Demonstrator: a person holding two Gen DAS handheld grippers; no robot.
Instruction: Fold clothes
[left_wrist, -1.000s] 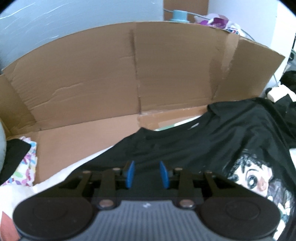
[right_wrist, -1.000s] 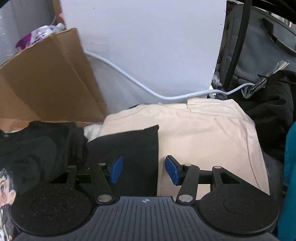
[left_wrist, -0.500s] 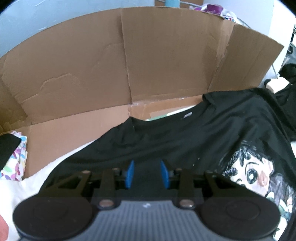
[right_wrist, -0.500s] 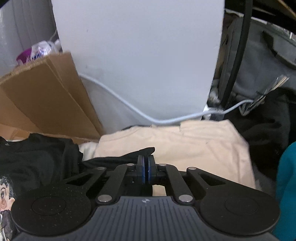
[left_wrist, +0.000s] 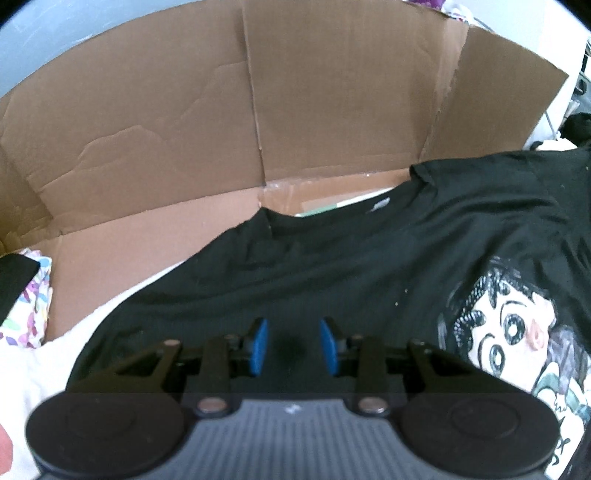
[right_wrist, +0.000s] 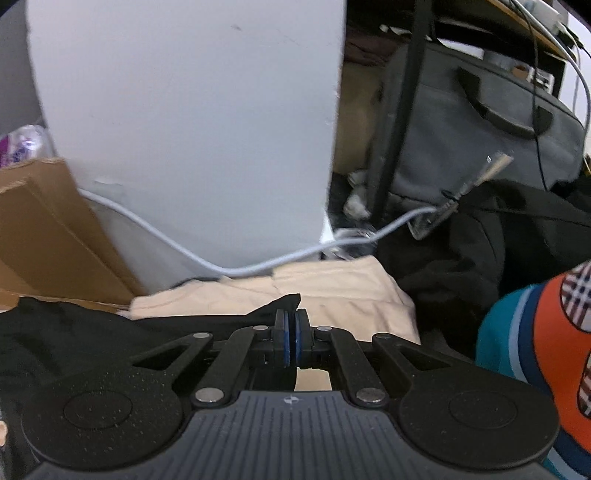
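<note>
Black T-shirt (left_wrist: 369, 266) spread before cardboard (left_wrist: 258, 110), right gripper (right_wrist: 291, 334) jaws clamped on its corner over beige garment (right_wrist: 351, 291), left gripper (left_wrist: 293, 347) jaws narrowly apart above the shirt.

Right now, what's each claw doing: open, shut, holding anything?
Left claw: open over the black T-shirt, gripping nothing.
Right claw: shut on a corner of the black T-shirt.
</note>
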